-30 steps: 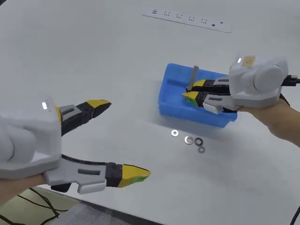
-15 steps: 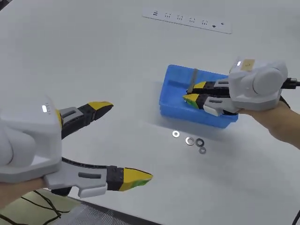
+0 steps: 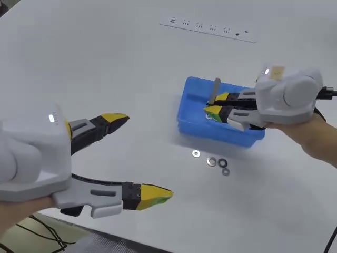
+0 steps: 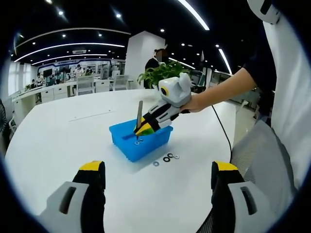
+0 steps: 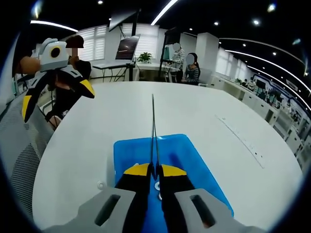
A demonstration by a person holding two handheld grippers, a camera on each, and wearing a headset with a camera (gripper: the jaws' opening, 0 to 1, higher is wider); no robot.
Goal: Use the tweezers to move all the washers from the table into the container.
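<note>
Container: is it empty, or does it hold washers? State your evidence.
Not empty. The left gripper view shows washers on the floor of the container, below the tweezers.

Pretty bright and even — ceiling light strips [image 4: 194, 12] flare white in both gripper views. The white tabletop [image 3: 105, 63] is a bit washed out, just a soft shadow hugging the blue container [image 3: 192, 118]. Fisheye warps the edges; head view's sharp.

Left gripper [image 3: 146, 156], right gripper [image 3: 212, 104]: white, black jaws, yellow tips
</note>
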